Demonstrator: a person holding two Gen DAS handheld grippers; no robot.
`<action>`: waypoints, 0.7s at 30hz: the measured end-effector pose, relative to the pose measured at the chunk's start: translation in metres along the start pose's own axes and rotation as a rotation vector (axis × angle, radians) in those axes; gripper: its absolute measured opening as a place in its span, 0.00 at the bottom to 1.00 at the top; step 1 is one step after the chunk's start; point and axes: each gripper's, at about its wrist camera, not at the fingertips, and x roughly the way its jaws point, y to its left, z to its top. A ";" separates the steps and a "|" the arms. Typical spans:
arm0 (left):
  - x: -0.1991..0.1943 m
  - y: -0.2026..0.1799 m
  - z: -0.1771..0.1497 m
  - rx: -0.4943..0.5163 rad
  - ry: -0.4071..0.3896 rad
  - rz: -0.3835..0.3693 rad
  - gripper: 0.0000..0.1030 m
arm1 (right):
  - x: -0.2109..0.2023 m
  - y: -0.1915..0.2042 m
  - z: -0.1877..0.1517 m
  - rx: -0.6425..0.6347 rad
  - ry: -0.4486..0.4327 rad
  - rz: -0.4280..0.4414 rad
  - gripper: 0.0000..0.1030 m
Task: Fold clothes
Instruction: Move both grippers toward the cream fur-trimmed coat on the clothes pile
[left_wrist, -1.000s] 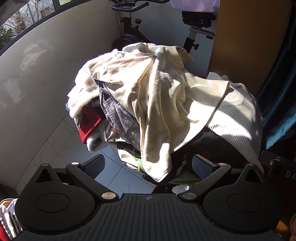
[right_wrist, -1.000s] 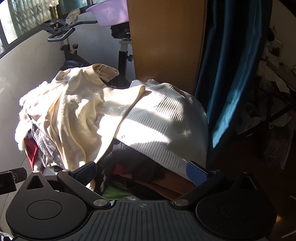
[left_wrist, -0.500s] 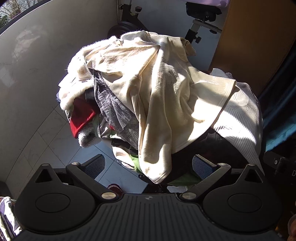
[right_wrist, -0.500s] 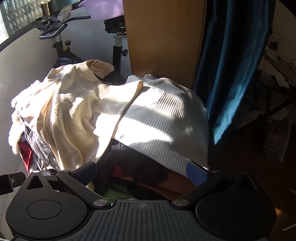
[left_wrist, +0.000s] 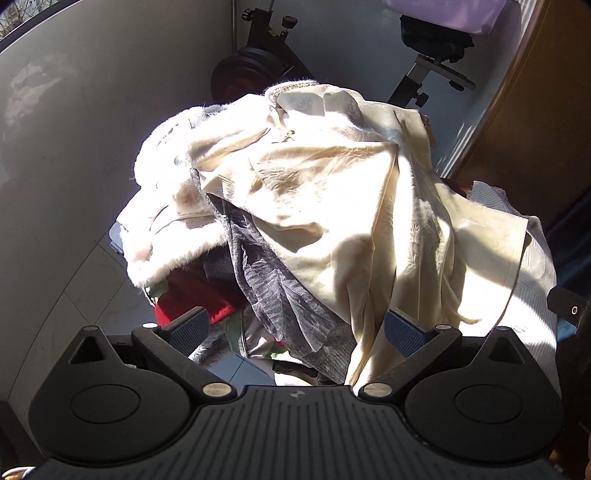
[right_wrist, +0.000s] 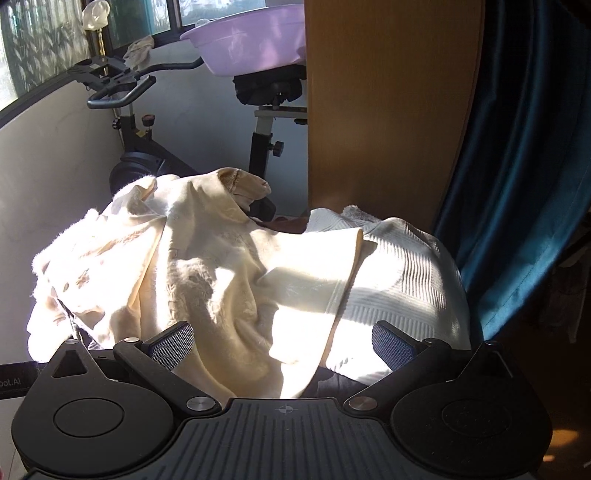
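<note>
Heaped high in sunlight: a cream garment (left_wrist: 343, 206) draped over a white ribbed knit (right_wrist: 402, 280), grey sheer fabric (left_wrist: 273, 291) and a red piece (left_wrist: 195, 295) beneath. Behind, a lilac basin (right_wrist: 251, 40) perched on an exercise bike (right_wrist: 147, 122), contents unseen. Left gripper (left_wrist: 295, 328) and right gripper (right_wrist: 282, 341) both spread wide, holding nothing, just short of the heap

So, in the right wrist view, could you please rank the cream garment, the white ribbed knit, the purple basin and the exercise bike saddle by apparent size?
1. cream garment
2. white ribbed knit
3. purple basin, though it sits farther off, so it looks smaller
4. exercise bike saddle
</note>
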 end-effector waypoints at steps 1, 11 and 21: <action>0.006 0.006 0.005 0.011 0.010 -0.008 0.99 | 0.004 0.007 0.002 0.005 0.008 -0.008 0.99; 0.052 0.037 0.035 0.068 0.089 -0.072 0.99 | 0.043 0.069 0.019 0.057 0.081 -0.086 0.99; 0.081 0.032 0.060 0.076 0.124 -0.068 0.99 | 0.102 0.059 0.033 0.068 0.124 -0.125 0.99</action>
